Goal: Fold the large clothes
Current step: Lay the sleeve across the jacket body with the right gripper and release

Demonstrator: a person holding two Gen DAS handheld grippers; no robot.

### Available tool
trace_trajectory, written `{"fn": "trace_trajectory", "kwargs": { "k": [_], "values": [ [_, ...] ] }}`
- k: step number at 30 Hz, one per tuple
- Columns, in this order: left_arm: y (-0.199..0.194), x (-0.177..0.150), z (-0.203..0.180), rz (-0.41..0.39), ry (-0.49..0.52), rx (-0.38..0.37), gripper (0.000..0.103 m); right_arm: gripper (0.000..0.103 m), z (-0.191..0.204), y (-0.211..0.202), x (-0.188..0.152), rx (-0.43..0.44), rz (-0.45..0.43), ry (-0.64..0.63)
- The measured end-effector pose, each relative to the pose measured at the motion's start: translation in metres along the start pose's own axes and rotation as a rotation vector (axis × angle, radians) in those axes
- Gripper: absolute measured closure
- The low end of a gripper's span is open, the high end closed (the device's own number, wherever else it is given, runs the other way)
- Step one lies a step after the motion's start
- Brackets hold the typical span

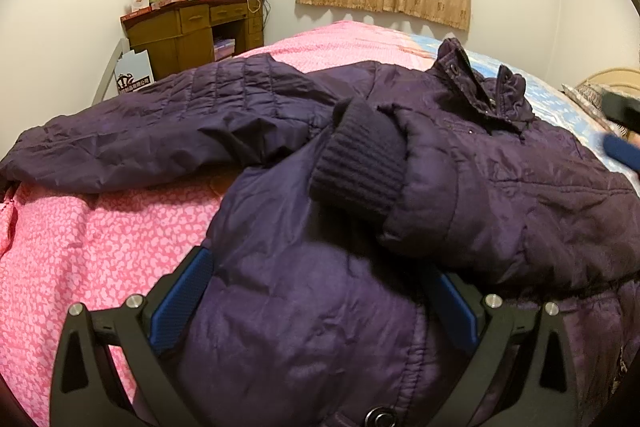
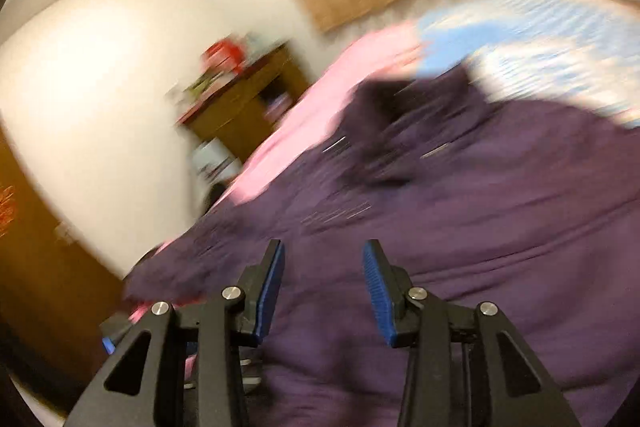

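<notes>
The purple jacket (image 1: 400, 167) bulges between the wide-spread left gripper (image 1: 316, 291) pads, apparently clamped; the right gripper (image 2: 324, 291) hovers above it, part-open, empty.

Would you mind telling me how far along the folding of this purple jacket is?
Done: one sleeve lies across the purple jacket, its ribbed cuff on the chest. In hand: the left gripper has jacket fabric bunched between its pads; the right gripper is open above the jacket, holding nothing. Left: the other sleeve is spread over the pink bedspread, and the body is unfolded.
</notes>
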State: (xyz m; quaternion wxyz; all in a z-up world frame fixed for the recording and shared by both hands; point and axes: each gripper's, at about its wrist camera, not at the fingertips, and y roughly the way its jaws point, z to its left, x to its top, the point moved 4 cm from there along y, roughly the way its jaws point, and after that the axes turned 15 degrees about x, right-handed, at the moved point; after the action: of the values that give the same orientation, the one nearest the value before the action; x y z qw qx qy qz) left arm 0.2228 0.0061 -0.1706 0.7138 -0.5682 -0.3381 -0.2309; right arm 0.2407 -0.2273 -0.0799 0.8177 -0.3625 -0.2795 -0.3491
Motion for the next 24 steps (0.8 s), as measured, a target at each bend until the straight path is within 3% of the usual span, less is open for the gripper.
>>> {"fn": "trace_trajectory", "kwargs": {
  "k": [4,8,10,12,14,16,18,22,24],
  "values": [
    [-0.013,0.008,-0.003,0.016,0.037,0.006,0.0,0.06,-0.067,-0.051,0.014,-0.247,-0.051,0.048],
    [-0.035,0.029,-0.007,-0.038,-0.005,-0.038,0.0,0.06,-0.119,-0.059,0.005,-0.359,-0.038,0.074],
    [-0.038,0.044,-0.013,-0.067,0.007,-0.013,0.0,0.06,-0.138,-0.057,-0.01,-0.374,-0.024,0.076],
    [-0.04,0.058,-0.016,-0.082,0.017,0.018,0.0,0.055,-0.133,-0.051,-0.015,-0.41,-0.036,-0.005],
    [-0.045,0.071,-0.011,-0.114,-0.022,0.011,0.0,0.038,-0.128,-0.047,-0.014,-0.422,-0.005,-0.045],
    [-0.045,0.079,-0.006,-0.127,-0.082,0.006,0.0,0.033,-0.123,-0.041,-0.017,-0.433,0.022,-0.088],
    [-0.029,0.082,-0.012,-0.087,-0.089,-0.001,0.0,0.031,-0.116,-0.044,-0.021,-0.445,0.03,-0.105],
    [0.024,0.059,-0.027,0.044,-0.027,0.095,0.0,0.031,-0.115,-0.049,-0.02,-0.424,0.015,-0.096],
    [0.039,0.047,-0.028,0.064,-0.048,0.068,0.0,0.03,-0.116,-0.052,-0.019,-0.404,0.002,-0.088]
  ]
}}
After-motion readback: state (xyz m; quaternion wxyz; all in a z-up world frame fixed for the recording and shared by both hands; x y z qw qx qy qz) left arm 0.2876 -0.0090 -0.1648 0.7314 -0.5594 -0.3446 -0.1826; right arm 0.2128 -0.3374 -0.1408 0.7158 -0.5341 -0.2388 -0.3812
